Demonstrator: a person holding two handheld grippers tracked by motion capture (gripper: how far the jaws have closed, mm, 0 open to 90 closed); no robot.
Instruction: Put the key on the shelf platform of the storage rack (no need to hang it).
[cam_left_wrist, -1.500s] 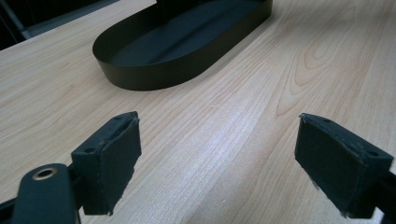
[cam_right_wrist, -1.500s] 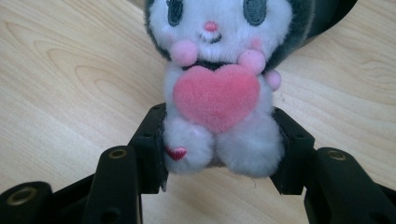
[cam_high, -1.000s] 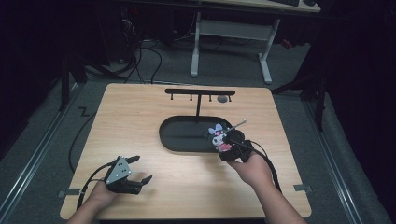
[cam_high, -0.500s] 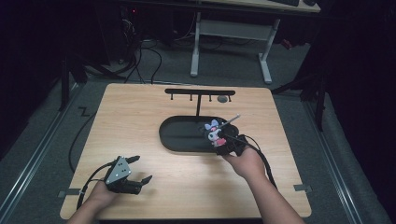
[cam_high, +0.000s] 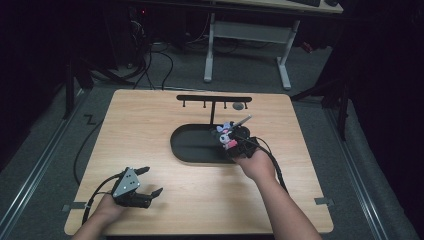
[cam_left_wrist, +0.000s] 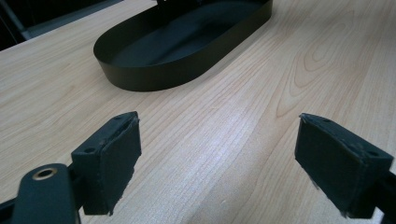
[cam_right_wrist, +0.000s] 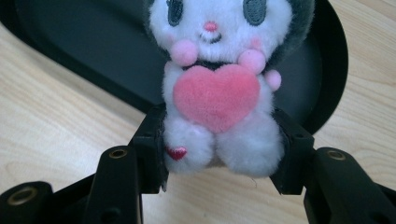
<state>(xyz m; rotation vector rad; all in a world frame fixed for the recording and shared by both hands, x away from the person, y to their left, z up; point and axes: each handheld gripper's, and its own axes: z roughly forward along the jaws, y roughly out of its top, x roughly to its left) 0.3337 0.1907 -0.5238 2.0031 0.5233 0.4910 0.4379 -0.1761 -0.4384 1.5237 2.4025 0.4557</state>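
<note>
Right tongs clamp the plush toy upright (heart facing camera).

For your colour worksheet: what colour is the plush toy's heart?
Pink heart, clearest in the right gripper view.

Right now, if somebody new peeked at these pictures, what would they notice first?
Probably the fluffy white plush toy hugging a pink heart, squeezed in the right tool over the right end of the black oval tray mid-table. After that, the black hook rack standing behind the tray, and the left tool with open jaws near the table's front left corner.
</note>
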